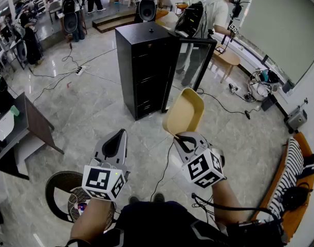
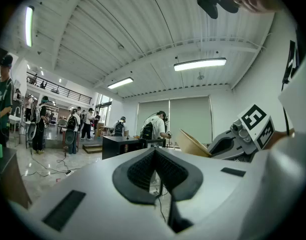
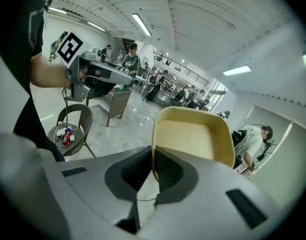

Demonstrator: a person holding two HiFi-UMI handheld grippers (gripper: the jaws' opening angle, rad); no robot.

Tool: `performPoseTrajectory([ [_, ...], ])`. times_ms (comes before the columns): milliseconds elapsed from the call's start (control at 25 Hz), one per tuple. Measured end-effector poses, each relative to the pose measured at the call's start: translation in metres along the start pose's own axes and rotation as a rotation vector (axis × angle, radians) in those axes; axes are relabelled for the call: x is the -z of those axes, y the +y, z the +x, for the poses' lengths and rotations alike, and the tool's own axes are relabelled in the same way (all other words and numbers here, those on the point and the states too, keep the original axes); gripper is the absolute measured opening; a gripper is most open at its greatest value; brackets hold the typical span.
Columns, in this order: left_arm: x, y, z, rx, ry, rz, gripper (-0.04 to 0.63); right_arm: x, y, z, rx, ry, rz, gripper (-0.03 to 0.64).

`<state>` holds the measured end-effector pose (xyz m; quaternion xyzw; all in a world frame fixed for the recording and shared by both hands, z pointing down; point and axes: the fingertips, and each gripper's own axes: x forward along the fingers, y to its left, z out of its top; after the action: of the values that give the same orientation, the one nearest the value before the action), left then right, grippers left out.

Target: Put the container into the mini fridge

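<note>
In the head view a tan, empty container (image 1: 185,111) is tilted up in the air, and my right gripper (image 1: 180,136) is shut on its near rim. The right gripper view shows the rim pinched between the dark pads (image 3: 165,168), with the container (image 3: 193,139) rising above them. A black mini fridge (image 1: 141,68) stands on the floor ahead with its glass door (image 1: 191,71) swung open to the right. My left gripper (image 1: 117,136) hangs beside it at the left, shut with nothing in it. Its own view has the container (image 2: 193,144) at the right and the fridge (image 2: 120,146) far off.
A wicker chair (image 1: 61,192) with small items stands at the lower left, near a desk (image 1: 20,133). An orange sofa (image 1: 295,184) lines the right side. Cables (image 1: 223,107) cross the floor near the fridge. A person (image 1: 208,12) stands behind the fridge door by a wooden stool (image 1: 226,58).
</note>
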<state>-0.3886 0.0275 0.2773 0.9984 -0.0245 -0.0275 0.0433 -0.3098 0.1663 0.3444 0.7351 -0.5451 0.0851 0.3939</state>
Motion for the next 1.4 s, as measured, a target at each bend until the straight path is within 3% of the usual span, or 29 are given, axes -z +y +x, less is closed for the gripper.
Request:
performPoseTrajectory([
  [920, 0.001, 0.005, -0.014, 0.024, -0.009, -0.021, 0.009, -0.013, 0.01, -0.005, 0.026, -0.011, 0.046, 0.025],
  [1400, 0.024, 0.031, -0.022, 0.087, 0.01, -0.044, 0.009, -0.012, 0.031, 0.006, 0.05, 0.039, 0.086, 0.025],
])
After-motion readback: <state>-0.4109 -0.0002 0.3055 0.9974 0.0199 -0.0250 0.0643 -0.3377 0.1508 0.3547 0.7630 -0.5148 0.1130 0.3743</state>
